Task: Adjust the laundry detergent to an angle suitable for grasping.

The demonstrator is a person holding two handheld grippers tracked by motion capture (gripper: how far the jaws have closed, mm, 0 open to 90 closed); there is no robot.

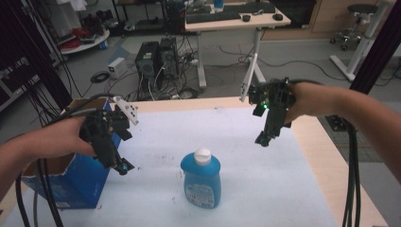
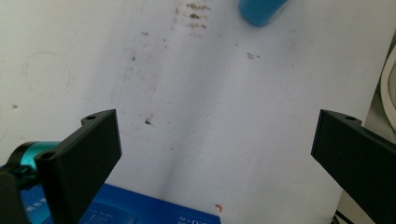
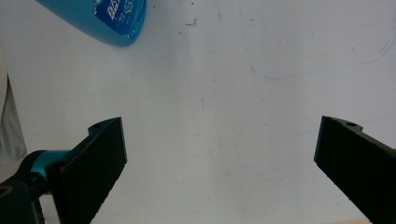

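A blue bottle (image 1: 201, 178) with a white cap stands upright near the middle of the white table cover (image 1: 265, 179). My left gripper (image 1: 124, 167) hovers to the bottle's left, over the edge of a blue cardboard box (image 1: 78, 179), jaws wide apart and empty. My right gripper (image 1: 261, 140) hangs above the table to the bottle's upper right, also open and empty. In the left gripper view (image 2: 212, 154) the bottle's base (image 2: 259, 10) shows at the top edge. In the right gripper view (image 3: 219, 154) the bottle (image 3: 100, 18) lies at the top left.
The blue box's printed top (image 2: 140, 212) shows between the left jaws. The wooden table edge (image 1: 331, 161) runs down the right side. Behind the table stand computer towers (image 1: 156, 59), cables and a desk (image 1: 231, 19).
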